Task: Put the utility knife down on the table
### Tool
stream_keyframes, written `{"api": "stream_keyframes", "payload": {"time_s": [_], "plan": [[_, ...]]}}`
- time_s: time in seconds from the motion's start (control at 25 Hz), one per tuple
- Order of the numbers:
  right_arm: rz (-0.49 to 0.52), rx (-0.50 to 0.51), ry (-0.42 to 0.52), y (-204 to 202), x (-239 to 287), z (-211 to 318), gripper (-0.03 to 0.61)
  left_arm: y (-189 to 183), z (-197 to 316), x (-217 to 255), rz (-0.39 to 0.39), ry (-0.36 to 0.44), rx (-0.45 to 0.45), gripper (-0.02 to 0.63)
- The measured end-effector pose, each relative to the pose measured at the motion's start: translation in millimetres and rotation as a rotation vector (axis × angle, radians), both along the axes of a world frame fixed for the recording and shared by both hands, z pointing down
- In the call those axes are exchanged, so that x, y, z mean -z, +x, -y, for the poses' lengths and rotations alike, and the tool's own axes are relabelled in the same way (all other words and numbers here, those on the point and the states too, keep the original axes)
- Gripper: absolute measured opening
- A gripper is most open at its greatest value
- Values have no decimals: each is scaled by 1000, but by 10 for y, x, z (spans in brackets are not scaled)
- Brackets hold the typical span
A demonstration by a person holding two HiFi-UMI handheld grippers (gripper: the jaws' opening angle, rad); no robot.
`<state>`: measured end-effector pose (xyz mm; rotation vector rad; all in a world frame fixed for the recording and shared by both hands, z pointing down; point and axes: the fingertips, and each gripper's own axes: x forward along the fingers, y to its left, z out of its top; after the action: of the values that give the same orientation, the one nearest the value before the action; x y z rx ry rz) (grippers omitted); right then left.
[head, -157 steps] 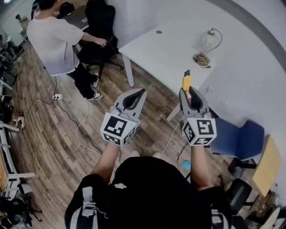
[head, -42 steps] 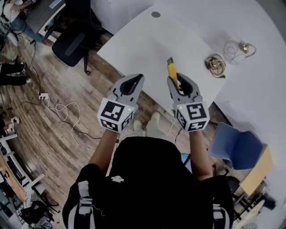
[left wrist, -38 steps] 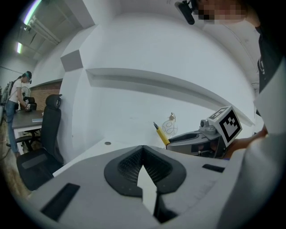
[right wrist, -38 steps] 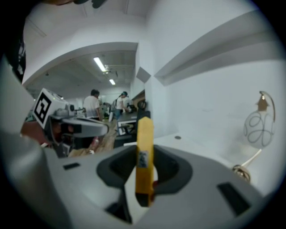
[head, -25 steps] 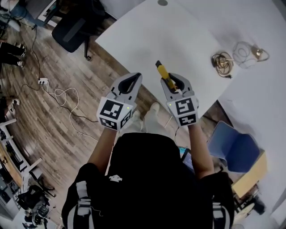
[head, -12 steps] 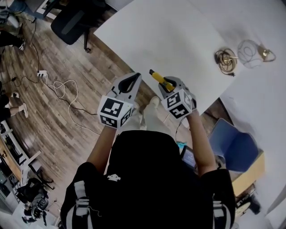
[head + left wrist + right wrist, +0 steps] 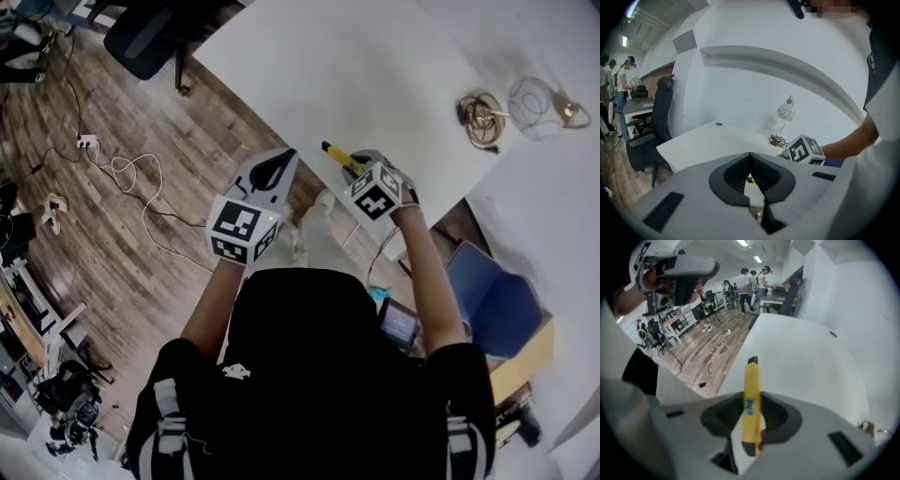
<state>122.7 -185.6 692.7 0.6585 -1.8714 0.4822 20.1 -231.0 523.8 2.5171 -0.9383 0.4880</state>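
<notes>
The right gripper (image 7: 364, 172) pinches the slim yellow plastic utility knife (image 7: 751, 399) by its rear half between its fingers, long axis running out past them, black tip slanting down above the flat white worktop's (image 7: 375, 75) near edge; the left gripper (image 7: 272, 173) has its fingers pressed together, empty

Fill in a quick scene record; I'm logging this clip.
knife: yellow, held near the table edge, not laid down
right gripper: shut on knife
left gripper: shut, empty
table: white, bears lamp and coiled cord
</notes>
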Motion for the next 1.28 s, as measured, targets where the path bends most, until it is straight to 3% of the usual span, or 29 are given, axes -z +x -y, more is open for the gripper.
{"api": "stream_keyframes", "payload": {"time_s": [0.48, 1.28], "plan": [[-101, 47, -20, 196, -233, 173, 133, -88, -53, -67, 16, -15, 23, 17], [-111, 42, -62, 225, -310, 144, 135, -39, -126, -147, 39, -42, -5, 17]]}}
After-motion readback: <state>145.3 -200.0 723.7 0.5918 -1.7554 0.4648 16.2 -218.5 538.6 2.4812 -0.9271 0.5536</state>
